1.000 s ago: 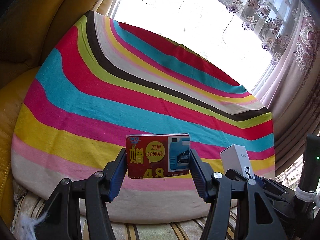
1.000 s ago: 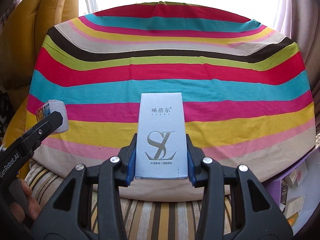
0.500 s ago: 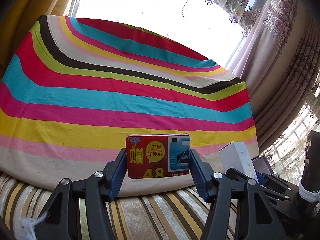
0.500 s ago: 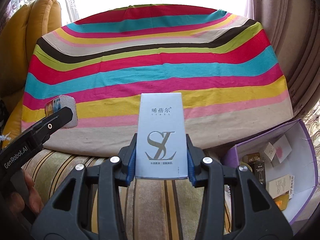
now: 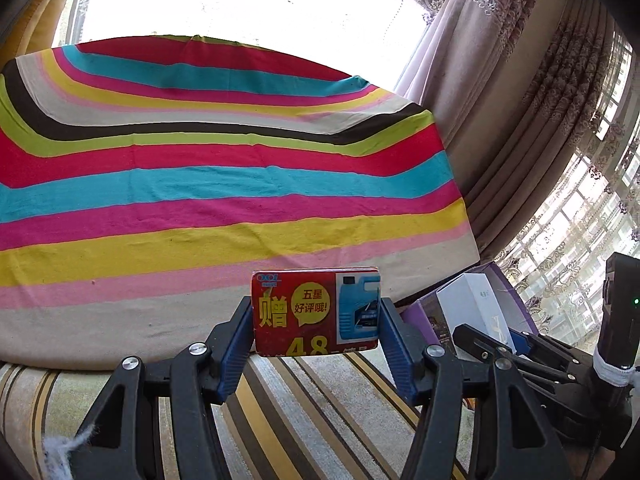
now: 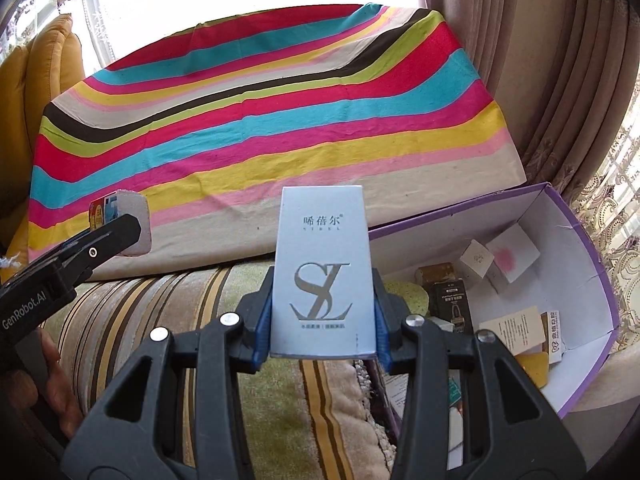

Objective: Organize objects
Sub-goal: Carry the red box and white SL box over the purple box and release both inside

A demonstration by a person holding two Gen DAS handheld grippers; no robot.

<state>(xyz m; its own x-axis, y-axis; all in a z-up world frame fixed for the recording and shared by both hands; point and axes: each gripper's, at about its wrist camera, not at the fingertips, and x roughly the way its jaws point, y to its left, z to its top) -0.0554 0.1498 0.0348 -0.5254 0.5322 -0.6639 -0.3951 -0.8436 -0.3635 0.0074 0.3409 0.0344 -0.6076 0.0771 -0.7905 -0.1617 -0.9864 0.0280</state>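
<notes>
My left gripper (image 5: pixel 316 316) is shut on a red card pack (image 5: pixel 316 310) with yellow Chinese print and a blue jug picture, held upright above the striped sofa seat. It also shows in the right wrist view (image 6: pixel 120 222) at the left. My right gripper (image 6: pixel 322 300) is shut on a tall pale blue-white box (image 6: pixel 324 276) marked "SL". That box also shows in the left wrist view (image 5: pixel 476 308) at the right. A purple box (image 6: pixel 592 248) with a white inside lies open to the right, holding several small boxes and cards.
A cloth with bright stripes (image 5: pixel 200 184) covers the raised surface ahead. The striped sofa cushion (image 6: pixel 168 308) lies below both grippers. Heavy curtains (image 5: pixel 520 128) hang to the right. A yellow cushion (image 6: pixel 44 80) sits at the far left.
Both grippers have swung to the right and drawn back from the striped cloth, each still holding its item. The purple box has come into full view at the right.
</notes>
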